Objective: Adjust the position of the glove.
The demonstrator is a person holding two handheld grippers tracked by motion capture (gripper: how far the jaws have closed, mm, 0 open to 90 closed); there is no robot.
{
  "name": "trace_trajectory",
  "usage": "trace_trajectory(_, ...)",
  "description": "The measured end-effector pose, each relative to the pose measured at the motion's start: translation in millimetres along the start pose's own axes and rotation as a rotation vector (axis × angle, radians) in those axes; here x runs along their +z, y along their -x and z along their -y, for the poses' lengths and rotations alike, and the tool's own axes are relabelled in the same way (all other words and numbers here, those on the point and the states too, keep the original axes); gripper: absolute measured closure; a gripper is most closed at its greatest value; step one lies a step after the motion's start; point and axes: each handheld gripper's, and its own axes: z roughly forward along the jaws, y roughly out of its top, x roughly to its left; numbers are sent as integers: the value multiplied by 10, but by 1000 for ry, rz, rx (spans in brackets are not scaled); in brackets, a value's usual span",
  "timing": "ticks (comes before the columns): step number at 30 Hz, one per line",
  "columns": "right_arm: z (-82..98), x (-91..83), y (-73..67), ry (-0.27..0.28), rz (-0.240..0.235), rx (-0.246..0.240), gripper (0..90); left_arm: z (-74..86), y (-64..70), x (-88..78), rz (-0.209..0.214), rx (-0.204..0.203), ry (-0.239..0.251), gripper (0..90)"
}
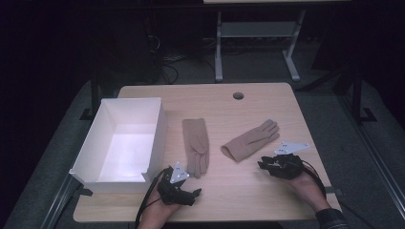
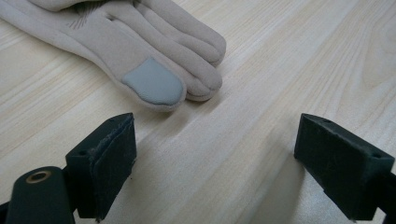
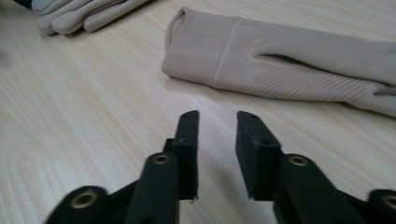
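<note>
Right gripper (image 3: 217, 140) nearly closed on nothing short of the right glove (image 3: 289, 60); left gripper (image 2: 215, 158) wide open, empty

Soft matt beige cloth gloves (image 1: 196, 144) on a smooth pale wood-grain table (image 1: 248, 191), black matt foam-padded tools (image 2: 215, 161)

Bare table (image 1: 248, 191) is left between the left gripper (image 1: 191, 193) and right gripper (image 1: 265, 164); passage there is unobstructed. At 12 o'clock of the left gripper, the way is blocked by the left glove (image 1: 196, 145). At its 10 o'clock stands the white box (image 1: 160, 138), walls upright. The right glove (image 1: 250, 140) lies at 11 o'clock of the right gripper, apart from its narrowly gapped jaws.
</note>
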Motion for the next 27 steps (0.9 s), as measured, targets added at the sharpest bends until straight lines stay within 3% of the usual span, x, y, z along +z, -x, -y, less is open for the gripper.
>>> trace_trajectory(6, -91, 7, 8, 19, -3, -2, 899, -2, -1, 2, 2, 1, 1, 122)
trace_trajectory(16, -289, 115, 39, 41, -10, -14, 900, -6, -1, 2, 3, 1, -4, 122)
trace_trajectory(27, -534, 418, 35, 28, -40, -31, 900, -4, 0, 1, 2, 2, -3, 122)
